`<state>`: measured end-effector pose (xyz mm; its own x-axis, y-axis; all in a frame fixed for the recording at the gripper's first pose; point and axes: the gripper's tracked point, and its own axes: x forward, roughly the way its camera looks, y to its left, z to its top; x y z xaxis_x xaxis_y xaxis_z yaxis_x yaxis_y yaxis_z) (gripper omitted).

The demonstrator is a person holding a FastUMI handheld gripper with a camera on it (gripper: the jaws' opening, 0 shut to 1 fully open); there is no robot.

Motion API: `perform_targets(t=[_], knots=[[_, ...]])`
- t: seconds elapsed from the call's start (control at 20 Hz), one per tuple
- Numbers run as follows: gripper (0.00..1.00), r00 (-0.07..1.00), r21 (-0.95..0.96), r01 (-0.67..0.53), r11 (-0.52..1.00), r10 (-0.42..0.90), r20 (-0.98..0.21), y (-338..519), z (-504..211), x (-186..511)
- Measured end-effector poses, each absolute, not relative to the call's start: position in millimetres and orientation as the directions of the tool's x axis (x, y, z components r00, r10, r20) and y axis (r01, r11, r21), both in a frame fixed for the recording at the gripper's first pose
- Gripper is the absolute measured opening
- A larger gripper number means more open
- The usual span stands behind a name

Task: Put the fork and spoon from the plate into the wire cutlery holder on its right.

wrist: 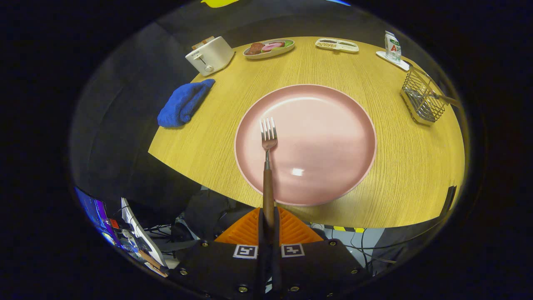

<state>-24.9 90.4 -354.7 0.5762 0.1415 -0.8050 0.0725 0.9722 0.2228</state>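
Note:
My gripper [269, 223] is shut on the fork's [268, 166] brown wooden handle, both orange fingers [250, 228] pressing on it. The fork points straight ahead, its metal tines hanging over the left part of the pink plate [329, 137]. The plate's surface is bare. Far to the right, near the table's edge, stands the wire cutlery holder [422, 99]; a wooden handle [449, 99] sticks out of it toward the right, which looks like the spoon's.
On the round wooden table [399, 175], a folded blue cloth [183, 103] lies left of the plate. At the back stand a white toaster [209, 55], a dish of food [269, 47], a small tray [337, 44] and a carton on a white tray [392, 48].

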Motion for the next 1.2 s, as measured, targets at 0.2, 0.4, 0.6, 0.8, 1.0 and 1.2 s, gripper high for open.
perform_targets(t=[0.2, 0.4, 0.6, 0.8, 1.0, 1.2], knots=[[0.06, 0.605, 0.302, 0.107, 0.947, 0.179, -0.776, 92.1, -341.7, -18.8], [0.06, 0.650, 0.341, 0.142, 0.929, 0.173, -0.740, 79.8, -322.3, -8.0], [0.06, 0.691, 0.324, 0.185, 0.928, 0.112, -0.714, 52.8, -306.1, -0.4], [0.06, 0.733, 0.309, 0.237, 0.921, 0.039, -0.679, 15.6, -281.2, 8.1], [0.06, 0.762, 0.317, 0.322, 0.892, -0.045, -0.646, -34.2, -260.5, 12.0], [0.06, 0.770, 0.316, 0.391, 0.864, -0.119, -0.627, -82.4, -245.9, 6.7]])
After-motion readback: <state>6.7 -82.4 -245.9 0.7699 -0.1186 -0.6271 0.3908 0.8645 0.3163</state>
